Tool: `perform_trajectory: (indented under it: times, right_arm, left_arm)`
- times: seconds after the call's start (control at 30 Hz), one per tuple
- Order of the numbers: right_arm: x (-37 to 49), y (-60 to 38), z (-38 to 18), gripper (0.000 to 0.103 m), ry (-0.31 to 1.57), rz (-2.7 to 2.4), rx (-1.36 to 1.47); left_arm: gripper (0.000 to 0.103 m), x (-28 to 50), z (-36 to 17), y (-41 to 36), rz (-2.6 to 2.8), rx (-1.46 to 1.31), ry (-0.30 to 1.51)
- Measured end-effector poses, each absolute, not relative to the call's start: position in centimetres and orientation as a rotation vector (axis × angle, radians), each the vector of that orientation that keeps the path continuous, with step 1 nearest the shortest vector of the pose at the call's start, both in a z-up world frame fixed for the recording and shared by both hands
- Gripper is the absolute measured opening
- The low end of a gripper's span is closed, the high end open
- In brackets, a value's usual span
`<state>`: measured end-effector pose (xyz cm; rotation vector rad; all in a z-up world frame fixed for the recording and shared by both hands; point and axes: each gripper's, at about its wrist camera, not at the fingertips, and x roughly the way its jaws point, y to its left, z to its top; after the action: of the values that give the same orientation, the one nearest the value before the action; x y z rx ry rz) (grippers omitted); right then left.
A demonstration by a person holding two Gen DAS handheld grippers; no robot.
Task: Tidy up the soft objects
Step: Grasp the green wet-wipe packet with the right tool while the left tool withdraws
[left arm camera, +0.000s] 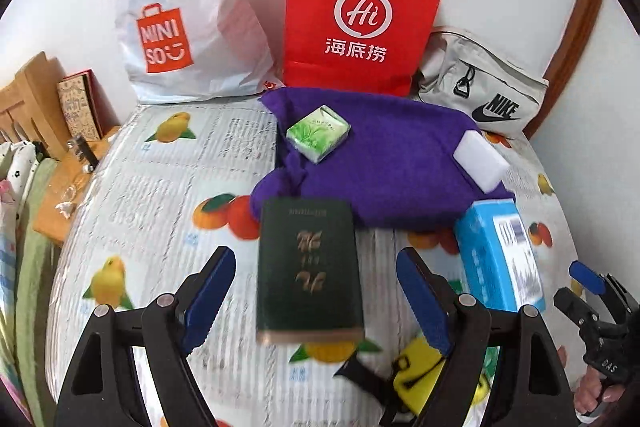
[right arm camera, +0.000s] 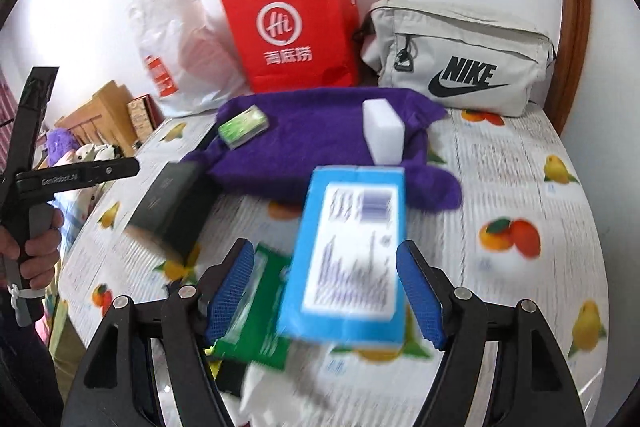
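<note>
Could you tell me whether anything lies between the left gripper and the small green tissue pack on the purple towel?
Yes. A dark green book lies between the open left gripper and the green tissue pack, its far end on the near edge of the purple towel. Reaching straight ahead would meet the book first.

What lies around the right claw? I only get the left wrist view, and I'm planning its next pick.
Observer: The blue box lies between the right claw's fingers. They stand open, and the pads are not pressing it.
Operator: Anything else close by?
Observer: A green packet lies by the claw's left finger, with the box hiding part of it.
Operator: And past the table's far left edge?
Observer: A purple fuzzy thing sits there among pale soft items. It is too small to identify.
</note>
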<state>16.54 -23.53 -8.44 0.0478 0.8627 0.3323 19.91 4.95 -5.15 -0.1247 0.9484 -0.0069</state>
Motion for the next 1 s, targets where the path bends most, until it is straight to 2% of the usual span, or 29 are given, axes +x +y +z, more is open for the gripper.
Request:
perform_trajectory:
  times: [0.4,0.9,1.0]
  right_arm:
    - [10.9,-20.7,-11.1,0.073,0.899,0.396,0.073]
    - [14.5,-20.3,-15.9,0.073,1.056,0.370,0.301]
    - [14.9,-20.3,-16.4,0.069,1.068,0.368,0.335]
  left_arm:
    - [0.082,13.3,-7.7,5.7,-0.030,-0.177,0.954]
    - [0.082,12.7,-12.6,6.0,-0.097,-0.218,1.017]
    - [0.082,12.9,-13.1,6.1,-0.099,-0.223,1.032]
